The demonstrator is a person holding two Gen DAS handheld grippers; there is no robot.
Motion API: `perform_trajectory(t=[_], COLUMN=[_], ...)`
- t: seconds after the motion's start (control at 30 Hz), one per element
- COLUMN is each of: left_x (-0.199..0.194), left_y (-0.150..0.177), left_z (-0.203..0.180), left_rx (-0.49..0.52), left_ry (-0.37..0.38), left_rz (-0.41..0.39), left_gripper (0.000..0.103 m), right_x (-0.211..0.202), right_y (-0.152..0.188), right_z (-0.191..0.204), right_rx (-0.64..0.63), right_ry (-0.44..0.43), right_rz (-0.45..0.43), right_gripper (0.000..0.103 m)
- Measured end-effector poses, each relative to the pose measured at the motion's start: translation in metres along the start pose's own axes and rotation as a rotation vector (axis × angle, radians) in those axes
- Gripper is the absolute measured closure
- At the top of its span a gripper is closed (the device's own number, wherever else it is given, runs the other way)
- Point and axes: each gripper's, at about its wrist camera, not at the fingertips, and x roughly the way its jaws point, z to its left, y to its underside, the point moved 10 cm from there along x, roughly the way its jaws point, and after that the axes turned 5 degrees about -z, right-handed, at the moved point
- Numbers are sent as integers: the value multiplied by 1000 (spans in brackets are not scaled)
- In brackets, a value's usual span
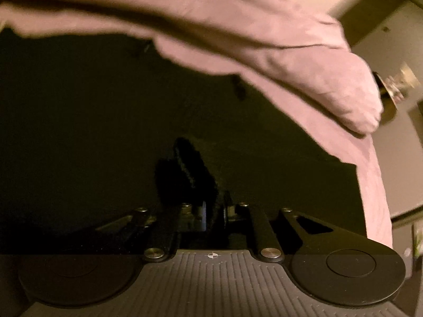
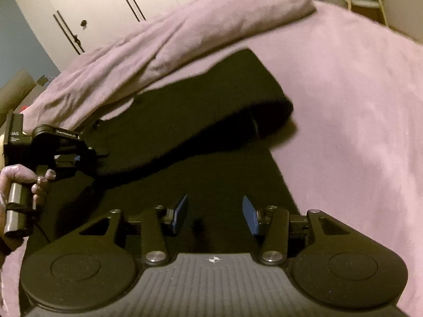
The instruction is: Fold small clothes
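- Garment: black cloth (image 2: 201, 121) lies on the mauve bedsheet (image 2: 343, 105), one part folded over, its long axis running from the left gripper (image 2: 79, 155) up and rightward.
- Right gripper (image 2: 214, 215) hangs above the near part, blue pads apart, nothing between them.
- Left gripper's jaws are drawn together (whether they pinch cloth I cannot tell); it sits nearer the fold's end.

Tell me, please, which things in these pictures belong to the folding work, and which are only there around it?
For the job:
- black garment, partly folded over
- left hand-held gripper, shut
- right hand-held gripper, open above the garment

Just around:
- purple bed sheet
- rumpled purple cover
- white wardrobe doors
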Motion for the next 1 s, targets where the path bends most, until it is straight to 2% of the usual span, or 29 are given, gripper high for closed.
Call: perform_trajectory(t=[0.07,0.17,0.3,0.4,0.47,0.5,0.57,0.6,0.63,0.67,0.7,0.73,0.83,1.0], left_x=[-9,-27,-39,-40,-43,-47,-55,-61,-67,-76,-88,-105,-148,-214], left_y=[-9,-26,-29,-30,-31,-32,-35,-37,-38,-40,-42,-44,-48,-53], left_z=[-2,6,21,37,47,55,71,85,97,110,126,146,208,340], left_rx=[48,146,226,233,221,210,193,172,146,116,80,43,-58,-287], left_ry=[-15,-82,-145,-191,-199,-210,-244,-268,-278,-282,-291,-312,-348,-479], left_rz=[-32,-98,-114,-115,-118,-129,-152,-156,-156,-166,-192,-222,-274,-361], left_gripper=[91,91,90,89,84,77,77,68,46,36,19,15,15,19], right_x=[2,6,17,24,29,31,34,36,37,39,41,42,46,54], right_y=[-8,-18,-22,-20,-17,-15,-9,-6,-3,0,4,7,20,46], right_z=[4,11,27,45,56,64,75,82,88,94,102,109,130,161], right_rx=[-36,-82,-128,-178,-216,-229,-251,-264,-274,-288,-310,-330,-368,-301], right_ry=[15,42,55,51,51,49,41,35,32,30,26,22,2,-69], right_rz=[-9,-31,-37,-28,-17,-13,-4,5,12,18,25,30,45,94], right_gripper=[58,58,58,58,58,58,58,58,58,58,58,58,56,52])
